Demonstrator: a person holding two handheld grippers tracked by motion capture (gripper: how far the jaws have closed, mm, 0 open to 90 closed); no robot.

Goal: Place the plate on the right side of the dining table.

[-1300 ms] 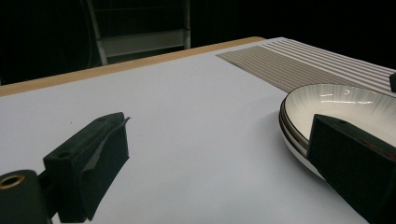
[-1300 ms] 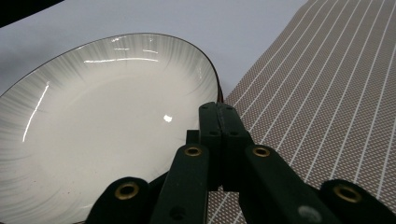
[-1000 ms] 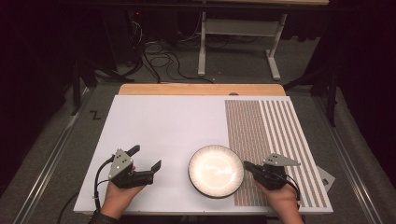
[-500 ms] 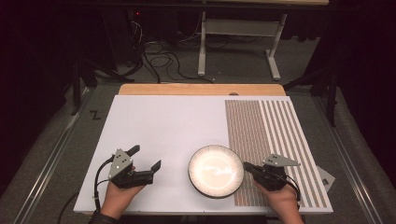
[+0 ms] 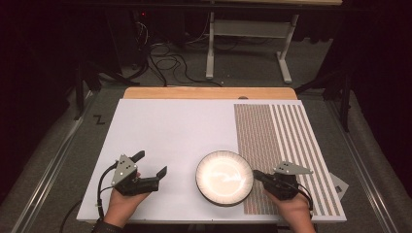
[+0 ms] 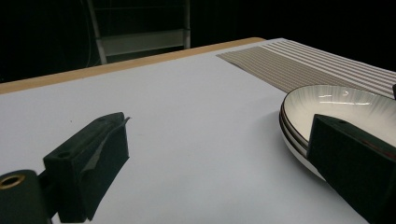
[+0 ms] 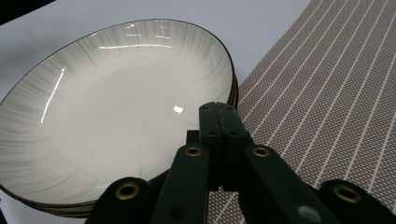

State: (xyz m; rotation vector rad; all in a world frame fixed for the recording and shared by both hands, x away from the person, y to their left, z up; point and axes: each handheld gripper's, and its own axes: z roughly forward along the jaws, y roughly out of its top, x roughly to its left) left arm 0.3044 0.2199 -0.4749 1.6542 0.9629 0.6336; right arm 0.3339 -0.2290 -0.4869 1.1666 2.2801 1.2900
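Note:
A shallow white plate (image 5: 224, 178) with a dark rim sits at the near middle of the white board (image 5: 170, 131); layered rims suggest it rests on a stack. My right gripper (image 5: 256, 174) lies at the plate's right edge on the striped placemat (image 5: 286, 145). In the right gripper view its jaws (image 7: 219, 111) are pressed together, tips just over the plate's (image 7: 116, 102) rim, nothing between them. My left gripper (image 5: 151, 163) rests left of the plate, open and holding nothing. In the left gripper view its jaws (image 6: 219, 126) stand wide apart, with the plate (image 6: 345, 105) by the right jaw.
The brown-and-white striped placemat (image 7: 327, 93) covers the board's right part. A wooden strip (image 5: 209, 93) runs along the far edge. Beyond it on the floor are a white table frame (image 5: 248, 29) and cables (image 5: 165, 58). A small grey card (image 5: 338, 184) lies off the board's right corner.

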